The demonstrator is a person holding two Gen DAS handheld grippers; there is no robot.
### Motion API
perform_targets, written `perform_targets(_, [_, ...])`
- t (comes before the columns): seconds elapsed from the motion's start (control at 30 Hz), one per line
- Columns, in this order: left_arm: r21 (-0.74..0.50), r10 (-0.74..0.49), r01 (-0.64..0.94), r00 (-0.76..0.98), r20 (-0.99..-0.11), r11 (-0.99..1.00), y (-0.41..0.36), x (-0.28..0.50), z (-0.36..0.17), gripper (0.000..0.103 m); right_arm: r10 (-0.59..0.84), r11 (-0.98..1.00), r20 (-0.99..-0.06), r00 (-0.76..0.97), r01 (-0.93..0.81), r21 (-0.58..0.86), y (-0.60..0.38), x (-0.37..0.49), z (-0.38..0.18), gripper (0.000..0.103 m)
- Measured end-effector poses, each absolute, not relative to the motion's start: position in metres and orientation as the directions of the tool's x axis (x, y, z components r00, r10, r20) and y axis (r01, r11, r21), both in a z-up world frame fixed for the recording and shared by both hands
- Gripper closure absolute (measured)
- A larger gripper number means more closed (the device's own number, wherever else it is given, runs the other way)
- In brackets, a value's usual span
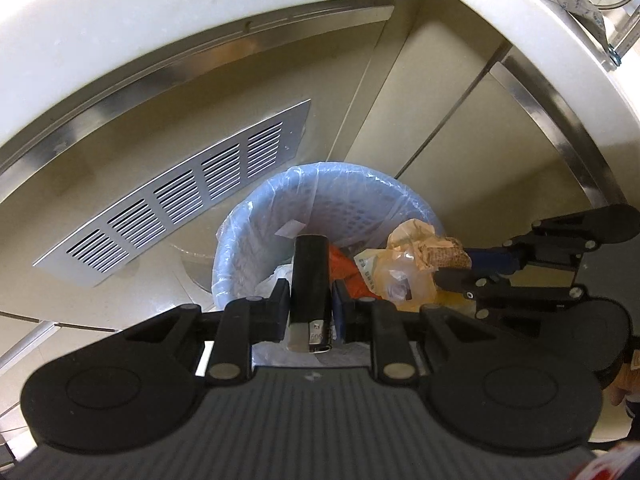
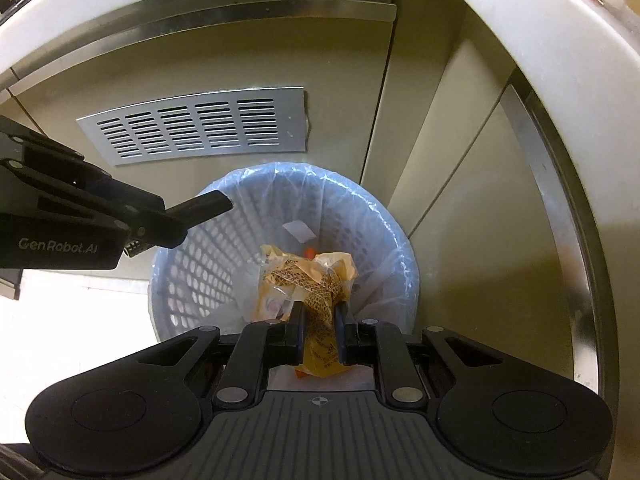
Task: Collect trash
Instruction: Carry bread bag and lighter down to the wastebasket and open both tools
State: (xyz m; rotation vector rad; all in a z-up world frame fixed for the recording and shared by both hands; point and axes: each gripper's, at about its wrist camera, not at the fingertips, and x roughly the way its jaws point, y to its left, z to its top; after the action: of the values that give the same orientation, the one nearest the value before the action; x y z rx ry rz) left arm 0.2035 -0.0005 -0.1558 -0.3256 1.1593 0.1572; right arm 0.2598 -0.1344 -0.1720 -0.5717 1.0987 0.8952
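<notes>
My left gripper (image 1: 310, 292) is shut on a black bar-shaped item (image 1: 311, 256) with a silver end, held above a pale blue mesh waste basket (image 1: 256, 216) lined with a clear bag. To its right, my right gripper (image 1: 460, 270) is shut on a crumpled yellow-orange plastic wrapper (image 1: 404, 276). In the right wrist view the right gripper (image 2: 319, 312) pinches that wrapper (image 2: 304, 276) over the basket (image 2: 192, 280). The left gripper (image 2: 176, 220) comes in from the left, and the black item (image 2: 208, 205) pokes over the rim. An orange scrap and a white slip lie inside the basket.
The basket stands in a corner of beige cabinet fronts. A metal vent grille (image 1: 180, 200) (image 2: 200, 126) is behind it, and a white countertop edge (image 1: 120, 40) overhangs above. Light floor tile (image 2: 60, 340) shows at the left. Part of a hand (image 1: 624, 380) is at the right edge.
</notes>
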Motion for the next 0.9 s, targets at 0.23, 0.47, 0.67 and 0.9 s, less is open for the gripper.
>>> perform_targets(0.23, [-0.16, -0.034, -0.277, 0.409, -0.912, 0.947, 0.0, 0.204, -0.158, 0.079, 0.325, 0.543, -0.928, 0.182, -0.839, 0.025, -0.135, 0.262, -0.173, 0.088])
perform_targets(0.47, [-0.147, -0.021, -0.278, 0.411, -0.911, 0.949, 0.001, 0.2, -0.157, 0.07, 0.33, 0.544, -0.926, 0.182, -0.838, 0.029, -0.135, 0.261, -0.173, 0.088])
perform_targets(0.67, [-0.145, -0.015, -0.296, 0.399, -0.917, 0.944, 0.002, 0.193, -0.155, 0.07, 0.333, 0.541, -0.926, 0.179, -0.84, 0.032, -0.135, 0.26, -0.172, 0.088])
perform_targets(0.9, [-0.142, -0.002, -0.324, 0.396, -0.918, 0.935, 0.004, 0.183, -0.151, 0.07, 0.344, 0.537, -0.923, 0.172, -0.843, 0.043, -0.131, 0.256, -0.17, 0.087])
